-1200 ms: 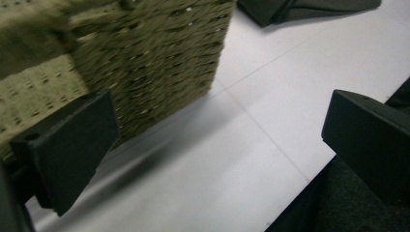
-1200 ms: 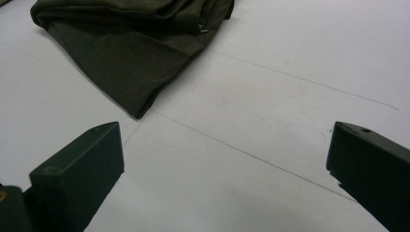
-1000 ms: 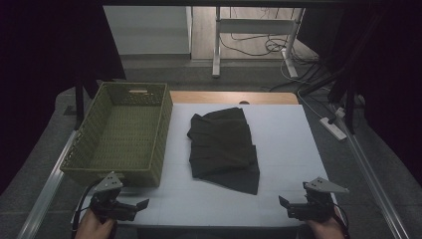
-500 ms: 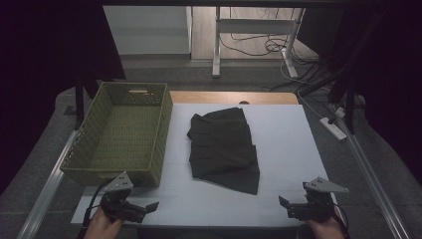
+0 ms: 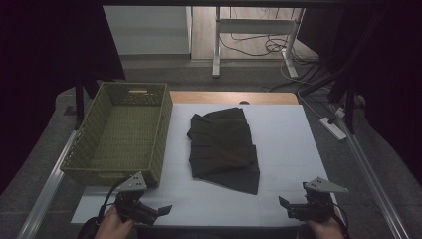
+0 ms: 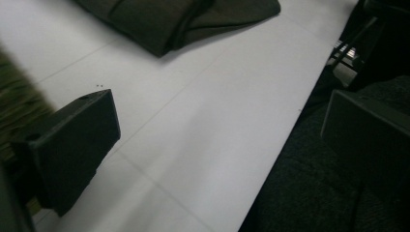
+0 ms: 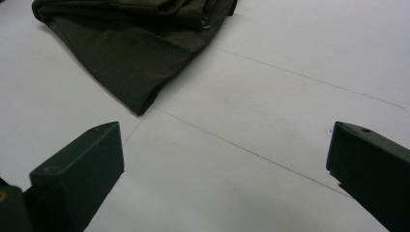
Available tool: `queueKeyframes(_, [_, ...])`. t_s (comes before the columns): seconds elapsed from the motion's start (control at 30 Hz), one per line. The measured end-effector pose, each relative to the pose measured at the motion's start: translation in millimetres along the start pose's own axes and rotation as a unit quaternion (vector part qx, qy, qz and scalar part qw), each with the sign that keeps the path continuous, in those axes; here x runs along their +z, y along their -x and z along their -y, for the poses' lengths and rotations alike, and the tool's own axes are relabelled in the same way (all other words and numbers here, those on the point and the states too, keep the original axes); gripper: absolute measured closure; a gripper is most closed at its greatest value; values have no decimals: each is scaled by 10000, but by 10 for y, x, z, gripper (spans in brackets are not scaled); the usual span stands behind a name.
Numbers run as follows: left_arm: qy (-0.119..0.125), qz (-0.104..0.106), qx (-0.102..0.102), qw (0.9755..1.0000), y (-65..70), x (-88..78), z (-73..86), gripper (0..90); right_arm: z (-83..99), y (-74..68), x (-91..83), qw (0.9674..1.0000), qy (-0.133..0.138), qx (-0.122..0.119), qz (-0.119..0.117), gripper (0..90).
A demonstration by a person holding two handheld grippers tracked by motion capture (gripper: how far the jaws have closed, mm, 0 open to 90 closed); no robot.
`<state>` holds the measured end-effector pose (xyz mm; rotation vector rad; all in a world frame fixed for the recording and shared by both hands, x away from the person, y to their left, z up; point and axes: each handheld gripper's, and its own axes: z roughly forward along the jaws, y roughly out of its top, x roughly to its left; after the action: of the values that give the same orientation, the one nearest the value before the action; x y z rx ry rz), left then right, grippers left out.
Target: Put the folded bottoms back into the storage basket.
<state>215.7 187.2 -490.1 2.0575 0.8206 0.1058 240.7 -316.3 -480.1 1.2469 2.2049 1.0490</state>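
Note:
A dark folded garment lies flat in the middle of the white table. To its left stands a green woven basket with nothing inside. My left gripper hovers at the table's front edge, just below the basket's front right corner, jaws wide apart and holding nothing. My right gripper is low at the front right corner, open as well. In the left gripper view the garment lies ahead at the top; in the right gripper view the garment's corner lies ahead to the upper left.
A metal rail runs along the table's left side and another along the right. A power strip lies off the right edge. Bare table surface lies between the garment and the two grippers.
My left gripper has slid rightward along the front edge, from under the basket's middle to past its right corner. The right gripper, the garment and the basket have stayed put.

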Motion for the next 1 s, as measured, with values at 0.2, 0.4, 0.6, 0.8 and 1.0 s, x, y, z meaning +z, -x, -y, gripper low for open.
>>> queueKeyframes(0.2, [8,57,42,10000,41,91,-49,0,0,-2,0,10000,-5,-2,2,0])
queueKeyframes(0.4, [-28,144,166,9998,86,218,-119,1,1,-4,0,10000,-8,-9,5,0])
queueKeyframes(0.6, [-104,185,360,9991,151,368,-233,1,1,-7,2,10000,-15,-22,3,0])
queueKeyframes(0.8, [-206,214,409,9987,140,541,-362,3,1,-8,2,10000,-22,-29,-2,0])
queueKeyframes(1.0, [-267,176,460,9984,102,710,-491,1,1,-10,2,10000,-25,-45,-12,0])
